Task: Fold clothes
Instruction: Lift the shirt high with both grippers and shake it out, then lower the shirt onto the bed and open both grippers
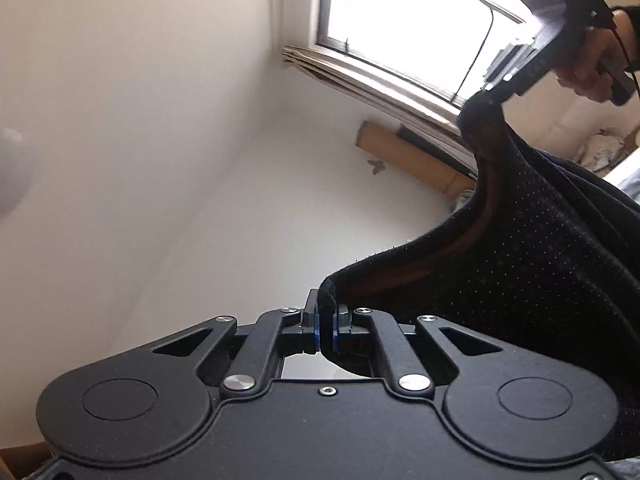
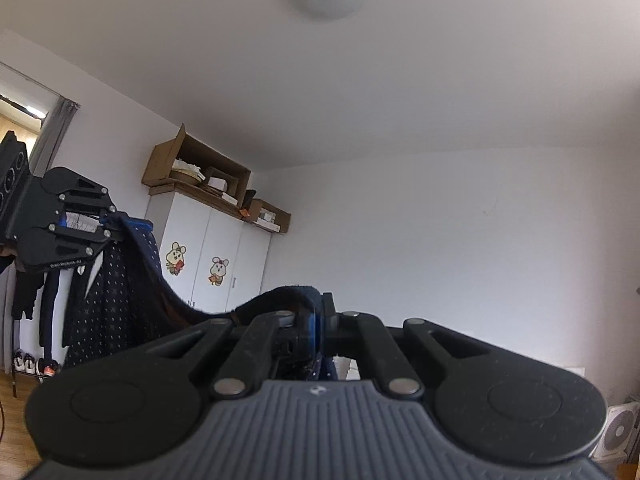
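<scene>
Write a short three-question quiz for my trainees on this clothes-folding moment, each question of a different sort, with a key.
1. True or false: the left gripper has its jaws shut on the dark dotted garment.
2. What does the right gripper hold? A) a white towel B) an edge of the dark dotted garment C) nothing
3. Fill in: on the white wardrobe doors are two cartoon ____ stickers.

Key: 1 true; 2 B; 3 mouse.
</scene>
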The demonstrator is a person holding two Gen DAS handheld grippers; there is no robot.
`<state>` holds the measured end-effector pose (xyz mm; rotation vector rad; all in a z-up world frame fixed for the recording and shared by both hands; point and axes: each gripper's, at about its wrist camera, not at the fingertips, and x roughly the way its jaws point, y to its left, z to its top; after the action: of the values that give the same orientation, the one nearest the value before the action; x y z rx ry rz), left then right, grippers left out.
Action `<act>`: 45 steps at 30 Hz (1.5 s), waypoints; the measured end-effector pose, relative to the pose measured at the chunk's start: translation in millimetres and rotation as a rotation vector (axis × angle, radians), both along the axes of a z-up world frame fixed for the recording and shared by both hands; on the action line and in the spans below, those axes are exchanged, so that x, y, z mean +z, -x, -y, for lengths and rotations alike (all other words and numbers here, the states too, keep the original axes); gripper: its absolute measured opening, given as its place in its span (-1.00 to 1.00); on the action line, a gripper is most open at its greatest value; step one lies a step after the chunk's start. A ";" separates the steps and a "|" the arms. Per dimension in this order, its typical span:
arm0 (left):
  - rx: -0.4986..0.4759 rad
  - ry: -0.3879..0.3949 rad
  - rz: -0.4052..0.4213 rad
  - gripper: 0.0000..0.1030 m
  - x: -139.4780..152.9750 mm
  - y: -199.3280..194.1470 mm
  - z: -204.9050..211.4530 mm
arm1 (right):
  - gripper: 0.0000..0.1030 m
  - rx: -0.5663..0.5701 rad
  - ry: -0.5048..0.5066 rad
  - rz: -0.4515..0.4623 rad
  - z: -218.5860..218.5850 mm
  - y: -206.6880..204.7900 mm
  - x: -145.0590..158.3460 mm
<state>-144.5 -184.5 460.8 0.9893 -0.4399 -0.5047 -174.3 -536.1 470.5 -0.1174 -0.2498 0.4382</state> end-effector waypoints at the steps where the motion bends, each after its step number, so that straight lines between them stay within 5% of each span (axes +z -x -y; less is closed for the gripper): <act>1: -0.010 -0.005 -0.001 -0.89 -1.0 -3.0 2.2 | -0.97 -0.003 0.002 -0.003 0.7 -0.2 -0.3; 9: -0.058 0.012 -0.036 -0.89 -13.1 -46.4 9.8 | -0.97 -0.042 0.023 -0.004 11.8 -14.7 2.3; 15: -0.074 -0.009 -0.186 -0.89 -66.1 -137.4 32.6 | -0.97 -0.093 0.035 -0.114 19.8 -103.8 -38.2; 25: 0.020 0.004 -0.563 -0.89 -235.7 -396.5 107.7 | -0.97 -0.315 0.054 -0.435 35.5 -391.8 -228.8; 32: 0.150 0.035 -0.869 -0.85 -409.0 -536.5 168.3 | -0.94 -0.472 0.082 -0.642 31.7 -548.5 -414.3; 35: 0.240 0.098 -0.962 -0.81 -469.4 -581.6 171.9 | -0.87 -0.499 0.052 -0.723 31.9 -564.5 -472.4; 37: 0.297 0.115 -0.990 -0.64 -501.2 -594.5 163.9 | -0.62 -0.514 0.040 -0.764 36.1 -567.1 -508.5; 42: 0.339 0.125 -0.927 0.23 -507.4 -577.6 118.0 | 0.06 -0.530 0.049 -0.805 48.3 -564.5 -546.6; 45: 0.324 0.157 -0.924 0.30 -497.6 -555.2 97.8 | 0.21 -0.494 0.016 -0.826 59.4 -560.1 -537.7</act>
<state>410.8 -282.3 -36.8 0.5692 0.4953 -0.5633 385.7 -595.5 -67.2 -0.0045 0.5883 -0.0277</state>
